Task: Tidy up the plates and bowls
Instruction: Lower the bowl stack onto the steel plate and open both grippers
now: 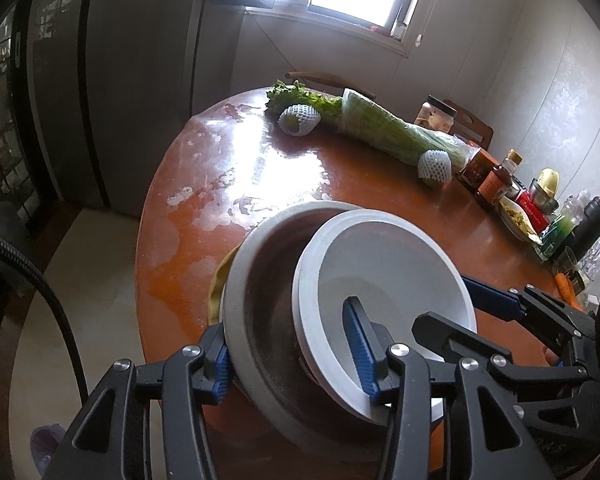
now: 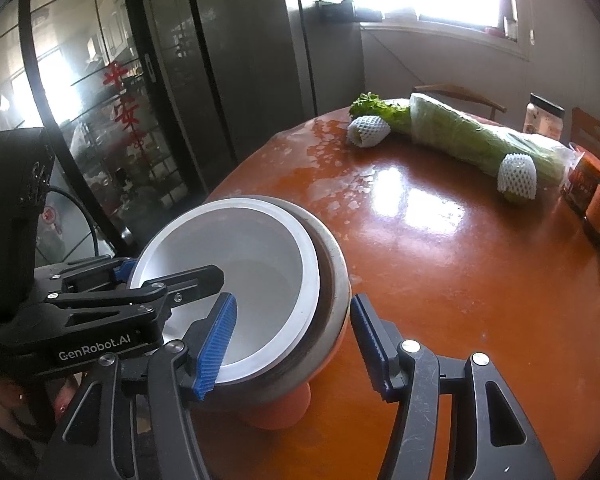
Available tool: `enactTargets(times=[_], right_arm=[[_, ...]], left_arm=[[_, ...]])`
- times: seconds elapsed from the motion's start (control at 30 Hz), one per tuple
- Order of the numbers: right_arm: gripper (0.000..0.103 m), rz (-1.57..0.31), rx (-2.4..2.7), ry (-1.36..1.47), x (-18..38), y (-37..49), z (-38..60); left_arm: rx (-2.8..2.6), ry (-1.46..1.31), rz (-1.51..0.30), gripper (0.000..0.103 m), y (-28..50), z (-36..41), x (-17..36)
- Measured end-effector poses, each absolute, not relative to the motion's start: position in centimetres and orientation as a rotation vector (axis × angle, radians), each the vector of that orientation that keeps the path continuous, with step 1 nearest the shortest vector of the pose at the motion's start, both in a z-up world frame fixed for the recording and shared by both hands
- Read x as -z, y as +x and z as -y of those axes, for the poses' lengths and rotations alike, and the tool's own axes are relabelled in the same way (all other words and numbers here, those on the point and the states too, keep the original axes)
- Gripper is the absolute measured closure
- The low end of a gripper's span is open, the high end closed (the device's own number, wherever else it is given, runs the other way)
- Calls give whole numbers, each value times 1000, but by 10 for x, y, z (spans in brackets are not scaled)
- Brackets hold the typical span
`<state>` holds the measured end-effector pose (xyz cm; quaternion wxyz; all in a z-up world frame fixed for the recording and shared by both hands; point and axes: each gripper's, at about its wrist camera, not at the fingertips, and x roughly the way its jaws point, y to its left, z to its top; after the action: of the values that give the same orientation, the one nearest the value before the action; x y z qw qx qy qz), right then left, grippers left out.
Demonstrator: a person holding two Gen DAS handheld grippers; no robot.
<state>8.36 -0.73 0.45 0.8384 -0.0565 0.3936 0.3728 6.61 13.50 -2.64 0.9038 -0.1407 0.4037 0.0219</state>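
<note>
While seating the white bowl (image 1: pixel 380 256) level inside the grey bowl (image 1: pixel 260 272), near the edge of the glossy orange desk (image 2: pixel 440 280), lower slowly and avoid rim-on-rim clatter. Left gripper (image 1: pixel 292 344) clamped across both walls, outer pad on grey, inner pad in white. Right gripper (image 2: pixel 294 340) straddling likewise, squeeze impossible to tell. Smooth, round, likely slippery; white one tilted, lip broad and flat.

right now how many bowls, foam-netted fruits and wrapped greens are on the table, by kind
bowls: 2, white bowl nested in grey bowl
foam-netted fruits: 2, one by the leaves, one by the stalk end
wrapped greens: 1
total: 5
</note>
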Motion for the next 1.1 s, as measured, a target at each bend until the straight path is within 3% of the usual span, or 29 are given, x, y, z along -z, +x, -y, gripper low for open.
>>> enactTargets(times=[1.1], right_arm=[[37, -802, -767, -123, -17, 74, 18]], left_arm=[[-79, -264, -765, 36, 47, -132, 0]])
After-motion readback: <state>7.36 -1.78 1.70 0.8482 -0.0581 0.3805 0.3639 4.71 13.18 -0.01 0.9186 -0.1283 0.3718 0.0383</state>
